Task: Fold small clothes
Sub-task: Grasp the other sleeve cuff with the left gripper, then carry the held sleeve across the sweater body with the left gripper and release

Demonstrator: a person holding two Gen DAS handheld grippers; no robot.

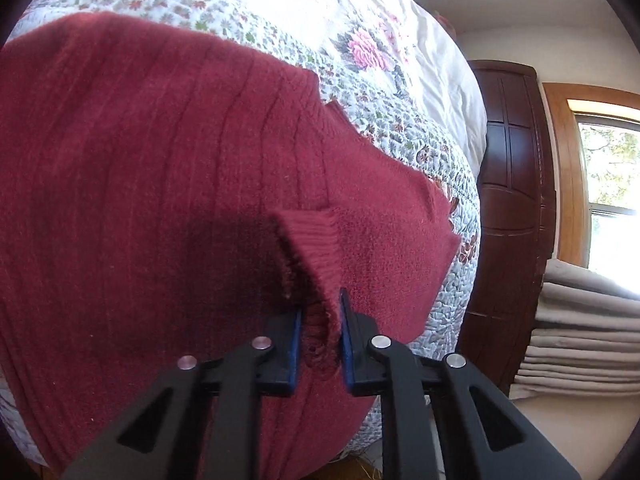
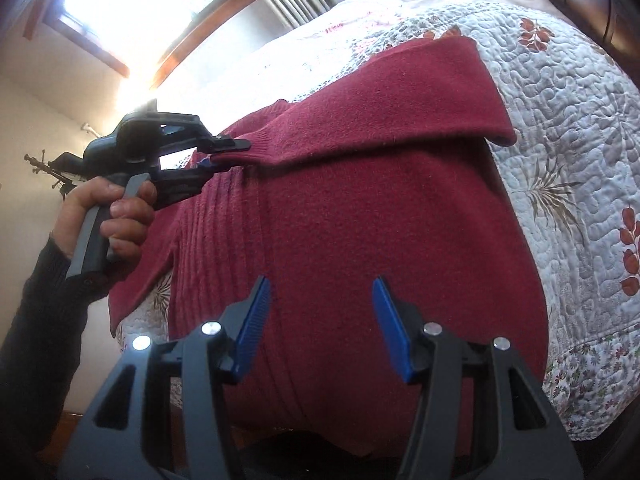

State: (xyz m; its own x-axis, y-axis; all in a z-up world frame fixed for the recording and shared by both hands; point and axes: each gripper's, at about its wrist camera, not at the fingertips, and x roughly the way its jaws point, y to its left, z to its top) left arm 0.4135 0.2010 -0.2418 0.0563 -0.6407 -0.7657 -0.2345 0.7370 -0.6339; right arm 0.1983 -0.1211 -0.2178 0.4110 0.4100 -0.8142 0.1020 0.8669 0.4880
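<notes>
A dark red knitted sweater (image 1: 140, 168) lies spread on a quilted bed. In the left wrist view my left gripper (image 1: 320, 312) is shut on the ribbed cuff (image 1: 316, 240) of a sleeve, lifted above the sweater body. The right wrist view shows the same sweater (image 2: 360, 220) with that sleeve (image 2: 380, 100) drawn across it, the left gripper (image 2: 228, 152) pinching the cuff end at the left. My right gripper (image 2: 320, 292) hovers open over the sweater's near part, blue pads (image 2: 256, 320) wide apart, holding nothing.
The floral quilt (image 2: 560, 140) covers the bed, with its edge near the bottom right. A person's hand (image 2: 116, 216) in a dark sleeve holds the left gripper. A dark wooden bedpost (image 1: 508, 200), folded beige curtains (image 1: 580, 340) and a window (image 1: 608, 176) stand to the right.
</notes>
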